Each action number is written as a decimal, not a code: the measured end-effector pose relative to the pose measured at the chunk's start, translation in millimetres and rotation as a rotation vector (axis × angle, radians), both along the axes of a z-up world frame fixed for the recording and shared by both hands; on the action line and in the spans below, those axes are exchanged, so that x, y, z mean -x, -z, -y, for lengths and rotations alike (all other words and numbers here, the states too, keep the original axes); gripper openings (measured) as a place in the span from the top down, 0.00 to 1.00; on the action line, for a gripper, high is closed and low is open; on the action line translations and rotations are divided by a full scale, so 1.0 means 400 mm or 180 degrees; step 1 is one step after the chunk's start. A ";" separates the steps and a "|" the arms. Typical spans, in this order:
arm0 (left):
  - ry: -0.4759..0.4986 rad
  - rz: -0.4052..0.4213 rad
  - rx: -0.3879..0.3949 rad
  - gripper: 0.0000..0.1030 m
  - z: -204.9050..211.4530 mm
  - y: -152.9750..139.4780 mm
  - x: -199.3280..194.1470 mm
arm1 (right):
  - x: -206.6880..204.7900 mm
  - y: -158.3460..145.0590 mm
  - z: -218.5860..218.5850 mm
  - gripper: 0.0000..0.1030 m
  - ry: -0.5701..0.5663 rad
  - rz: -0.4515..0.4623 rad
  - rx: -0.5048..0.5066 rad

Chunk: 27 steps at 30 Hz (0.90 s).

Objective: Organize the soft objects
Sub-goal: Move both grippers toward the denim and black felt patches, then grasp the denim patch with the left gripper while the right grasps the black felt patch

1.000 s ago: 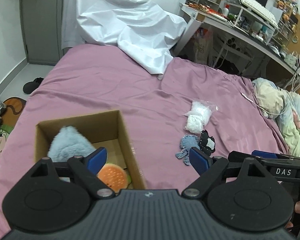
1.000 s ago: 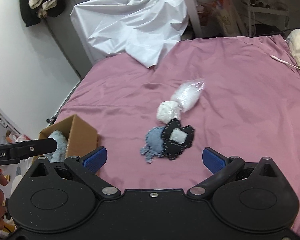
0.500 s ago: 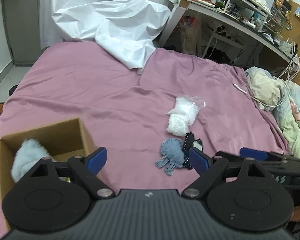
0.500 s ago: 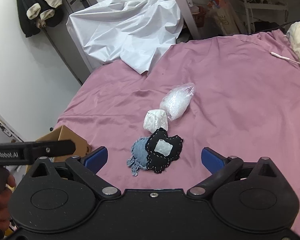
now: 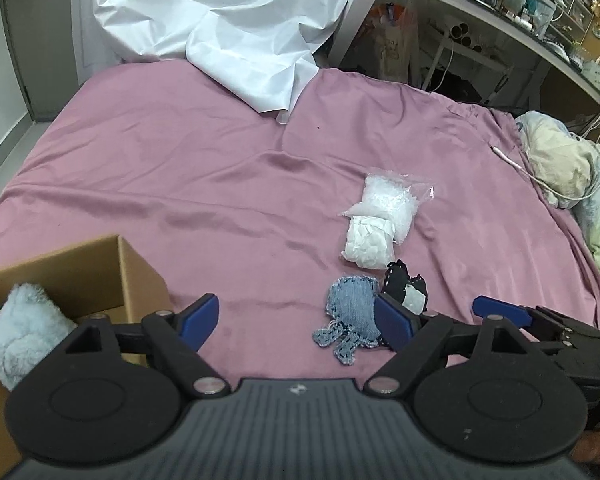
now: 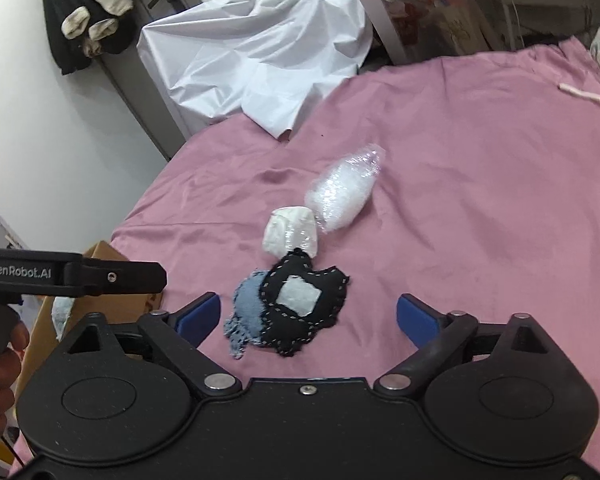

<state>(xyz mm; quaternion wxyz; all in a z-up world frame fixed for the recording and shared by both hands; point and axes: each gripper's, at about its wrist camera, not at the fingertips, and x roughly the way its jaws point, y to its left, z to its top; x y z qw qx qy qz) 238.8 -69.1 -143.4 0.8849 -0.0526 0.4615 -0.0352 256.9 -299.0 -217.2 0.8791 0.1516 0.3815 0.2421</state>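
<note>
On the pink bed sheet lie a blue denim patch toy, a black stitched cushion with a white square, a white wrapped bundle and a clear bag of white filling. My left gripper is open and empty, just left of the denim toy. My right gripper is open and empty, with the black cushion and denim toy between its fingers. A cardboard box at the left holds a light blue plush.
A crumpled white sheet lies at the bed's far end. A desk with shelves stands behind the bed. Bedding and a white cable lie at the right edge. Dark clothes hang on a door.
My left gripper moved right, away from the box, toward the denim toy. My right gripper moved closer to the black cushion. Both stayed open.
</note>
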 end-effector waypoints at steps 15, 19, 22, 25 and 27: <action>-0.0261 -0.0183 0.0001 0.34 0.029 0.066 -0.036 | -0.021 0.047 -0.004 0.33 -0.0104 0.0105 -0.0191; -0.0309 -0.0209 0.0001 0.35 0.026 0.075 -0.035 | -0.027 0.057 -0.021 0.49 -0.0208 0.0047 -0.0198; -0.0270 -0.0231 0.0044 0.35 0.032 0.083 -0.034 | -0.029 0.060 -0.016 0.62 -0.0159 0.0027 -0.0161; -0.0233 -0.0235 0.0050 0.35 0.043 0.089 -0.037 | -0.032 0.061 -0.007 0.69 -0.0133 -0.0009 -0.0146; -0.0214 -0.0240 0.0087 0.35 0.049 0.093 -0.040 | -0.027 0.055 -0.010 0.70 -0.0115 0.0026 -0.0040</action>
